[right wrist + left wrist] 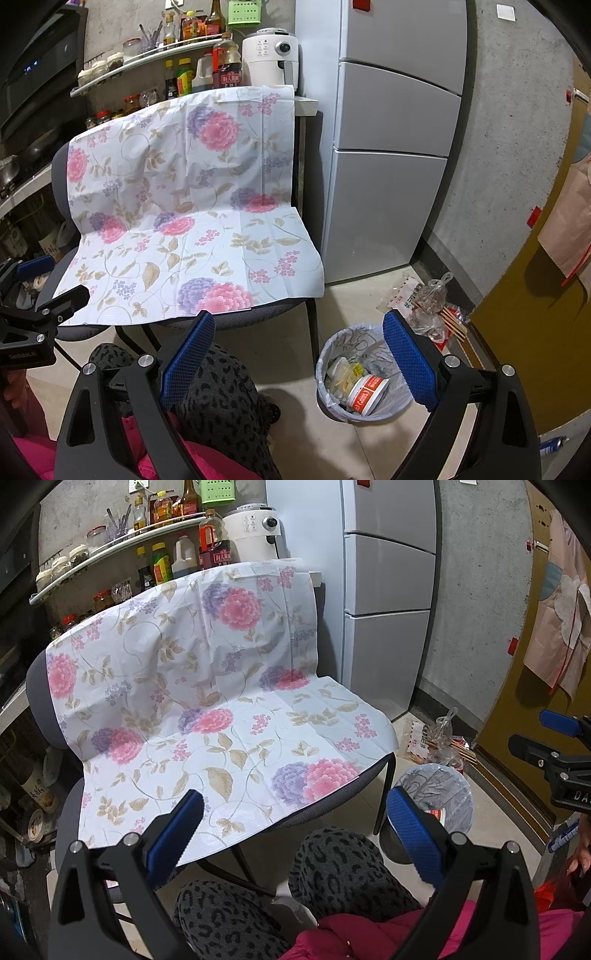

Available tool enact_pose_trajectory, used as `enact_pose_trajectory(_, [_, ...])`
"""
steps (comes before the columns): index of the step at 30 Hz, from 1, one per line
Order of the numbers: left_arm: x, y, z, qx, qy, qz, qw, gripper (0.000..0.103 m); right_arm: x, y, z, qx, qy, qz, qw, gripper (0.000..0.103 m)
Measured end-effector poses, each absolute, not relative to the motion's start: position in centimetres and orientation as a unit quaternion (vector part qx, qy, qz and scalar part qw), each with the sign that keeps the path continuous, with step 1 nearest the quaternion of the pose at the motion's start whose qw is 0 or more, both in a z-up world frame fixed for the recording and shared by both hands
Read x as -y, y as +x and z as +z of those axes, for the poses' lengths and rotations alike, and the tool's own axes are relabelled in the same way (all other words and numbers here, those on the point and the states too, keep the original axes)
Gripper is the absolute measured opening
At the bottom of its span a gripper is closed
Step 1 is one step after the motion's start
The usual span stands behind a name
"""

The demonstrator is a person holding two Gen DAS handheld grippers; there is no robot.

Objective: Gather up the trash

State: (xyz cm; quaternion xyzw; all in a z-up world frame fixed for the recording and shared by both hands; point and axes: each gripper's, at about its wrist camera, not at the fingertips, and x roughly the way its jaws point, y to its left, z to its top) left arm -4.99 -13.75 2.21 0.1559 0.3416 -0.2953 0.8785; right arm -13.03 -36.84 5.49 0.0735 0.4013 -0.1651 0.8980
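We hold the left gripper (295, 834) low over our knees, its blue-padded jaws spread wide with nothing between them. The right gripper (299, 354) sits the same way, jaws wide apart and empty.

From the left wrist view, the chair (40, 709) fills the middle, draped with a floral cloth (207, 686) that runs down the backrest and over the seat; the cloth lies bare. At about four o'clock from the seat's front corner stands the trash bin (443, 794), lined with a pale plastic bag, partly hidden behind the gripper's right finger. The right gripper shows at the three o'clock edge of this view.

From the right wrist view, the trash bin (364, 373) sits on the floor at five o'clock from the chair (59, 170), just beside its front leg. Inside the bin we see a red-and-white cup container (367, 395) lying tilted, touching crumpled yellowish wrappers (343, 376). At one o'clock from the bin, near the wall base, lies a heap of plastic bags and packets (424, 299) with wooden skewers (454, 321) beside it.

The floral cloth (184, 206) hangs the same here. A tall grey fridge (391, 140) stands at three o'clock from the chair. Behind the backrest, at twelve o'clock, a shelf (147, 61) carries bottles and jars, with a white appliance (271, 57) alongside. Our patterned trouser legs (221, 387) show at the bottom.
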Motion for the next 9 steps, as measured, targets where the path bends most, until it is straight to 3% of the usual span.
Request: enact_pose_trajectory(9, [12.2,-0.7,-1.0,-0.399,0.128,-0.26,0.87,0.096,36.9,-9.6,2.6,-0.435,0.083,-0.137,0.886,0.092])
